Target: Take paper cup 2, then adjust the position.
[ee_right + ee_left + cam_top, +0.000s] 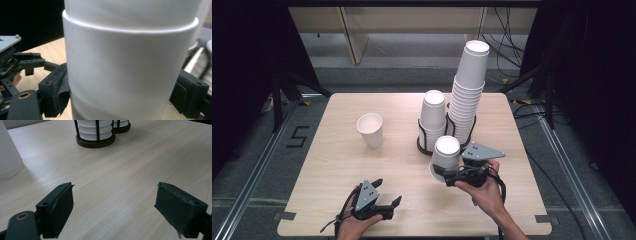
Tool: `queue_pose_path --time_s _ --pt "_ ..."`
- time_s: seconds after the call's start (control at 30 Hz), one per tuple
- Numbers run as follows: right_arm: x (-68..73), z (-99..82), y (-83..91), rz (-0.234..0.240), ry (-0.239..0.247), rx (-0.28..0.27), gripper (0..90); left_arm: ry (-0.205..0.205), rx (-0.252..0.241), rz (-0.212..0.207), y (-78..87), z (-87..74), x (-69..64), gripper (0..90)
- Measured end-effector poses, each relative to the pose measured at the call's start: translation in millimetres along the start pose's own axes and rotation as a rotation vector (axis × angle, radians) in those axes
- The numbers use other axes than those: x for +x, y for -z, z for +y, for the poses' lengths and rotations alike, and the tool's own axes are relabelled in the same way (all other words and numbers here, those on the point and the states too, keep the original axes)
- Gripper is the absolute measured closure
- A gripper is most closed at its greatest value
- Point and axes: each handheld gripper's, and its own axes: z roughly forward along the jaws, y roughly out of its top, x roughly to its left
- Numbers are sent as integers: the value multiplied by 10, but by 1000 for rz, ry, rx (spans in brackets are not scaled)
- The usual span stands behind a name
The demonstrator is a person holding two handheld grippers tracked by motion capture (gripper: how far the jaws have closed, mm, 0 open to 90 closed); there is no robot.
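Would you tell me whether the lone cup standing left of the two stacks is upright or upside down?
Upright: the lone cup stands apart on the table with its open mouth and rolled rim facing up, unlike the inverted stacks.

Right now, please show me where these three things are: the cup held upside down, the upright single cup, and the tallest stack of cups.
upside-down cup [446, 155]: high view, side wall.
upright cup [371, 131]: high view, side wall.
tallest stack [468, 85]: high view, upper middle.

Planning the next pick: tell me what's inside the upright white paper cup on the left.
The upright white paper cup shows a bare pale interior wall; its bottom is hidden by the rim.
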Motion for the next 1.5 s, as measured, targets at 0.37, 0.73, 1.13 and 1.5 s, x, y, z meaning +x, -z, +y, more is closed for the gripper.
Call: queue_pose_path --time_s 0.37,0.73,1.13,1.5 --pt "70 -234 -165 45 -28 44 161 -3 -8 -7 3 6 -4 143" --pt "183 -402 -336 78 -12 88 160 -4 -5 -3 14 9 -5 143" --pt "283 -379 -410 120 -32 62 160 2 -66 -57 5 23 -59 143" --pt "396 -329 -533 146 -36 15 161 4 -120 -130 -109 46 -207 143"
